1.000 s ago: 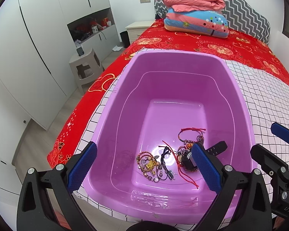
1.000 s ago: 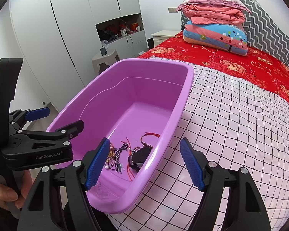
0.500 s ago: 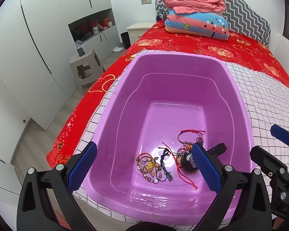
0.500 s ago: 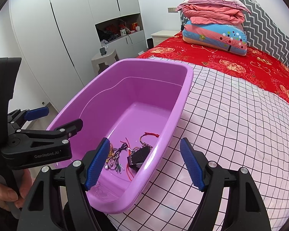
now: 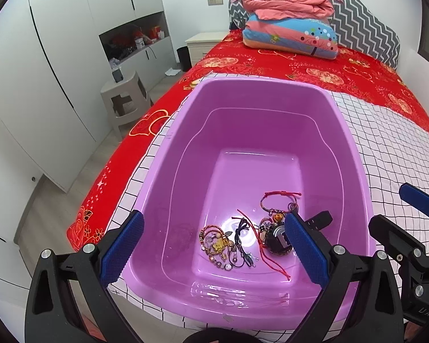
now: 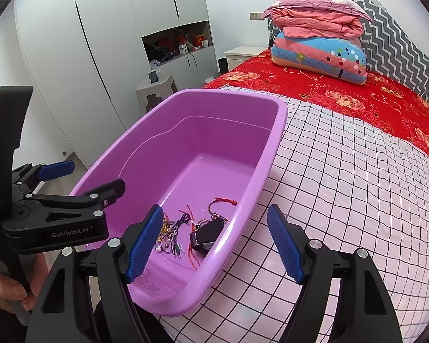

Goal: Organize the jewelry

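Observation:
A purple plastic tub (image 5: pixel 251 91) (image 6: pixel 274 131) stands on the checked cloth at the bed's near edge. A tangle of jewelry lies in its near end: a gold bead bracelet (image 5: pixel 214 241), dark cords (image 5: pixel 240 243), a red string bracelet (image 5: pixel 278 197) (image 6: pixel 223 201) and a black watch (image 5: pixel 276 238) (image 6: pixel 207 233). My left gripper (image 5: pixel 213 250) is open and empty, above the tub's near end. My right gripper (image 6: pixel 214 241) is open and empty, straddling the tub's right rim; it also shows in the left wrist view (image 5: pixel 400 223).
A white and black checked cloth (image 6: pixel 343 185) covers the near half of the red bedspread (image 5: pixel 314 68). Folded quilts (image 5: pixel 291 28) sit at the headboard. A grey stool (image 5: pixel 123 100) and white wardrobes (image 5: pixel 57 57) stand left of the bed.
Both grippers have drawn back slightly toward me and risen a little; the tub and jewelry have not moved.

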`<state>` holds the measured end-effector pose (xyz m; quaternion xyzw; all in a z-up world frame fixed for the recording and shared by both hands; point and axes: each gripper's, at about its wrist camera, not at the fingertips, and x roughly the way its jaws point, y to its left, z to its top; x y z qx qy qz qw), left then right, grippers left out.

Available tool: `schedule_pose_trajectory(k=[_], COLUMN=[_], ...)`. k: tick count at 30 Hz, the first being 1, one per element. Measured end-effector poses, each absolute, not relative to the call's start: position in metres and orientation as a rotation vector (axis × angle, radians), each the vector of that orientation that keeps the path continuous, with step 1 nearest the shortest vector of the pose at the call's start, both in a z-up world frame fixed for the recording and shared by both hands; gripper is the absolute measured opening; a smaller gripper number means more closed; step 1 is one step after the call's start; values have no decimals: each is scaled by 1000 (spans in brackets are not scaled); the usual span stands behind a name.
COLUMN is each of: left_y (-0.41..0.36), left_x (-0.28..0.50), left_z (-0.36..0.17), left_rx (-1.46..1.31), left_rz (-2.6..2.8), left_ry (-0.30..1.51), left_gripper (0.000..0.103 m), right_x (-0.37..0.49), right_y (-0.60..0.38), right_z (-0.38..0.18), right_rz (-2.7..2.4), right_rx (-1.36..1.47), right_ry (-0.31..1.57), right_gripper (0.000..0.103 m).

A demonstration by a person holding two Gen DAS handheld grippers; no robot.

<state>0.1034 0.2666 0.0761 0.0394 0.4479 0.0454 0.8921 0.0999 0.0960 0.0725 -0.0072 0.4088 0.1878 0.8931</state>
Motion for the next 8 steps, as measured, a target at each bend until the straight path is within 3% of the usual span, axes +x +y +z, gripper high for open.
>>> schedule_pose_trajectory(k=[8], left_y=[269], left_x=[100], left_z=[81], left_rx=[82], left_rz=[108], left_ry=[922], left_gripper=[97], right_x=[97], right_y=[96], right_z=[77], right_rz=[390], right_rx=[-18], right_ry=[839], right_gripper=[72])
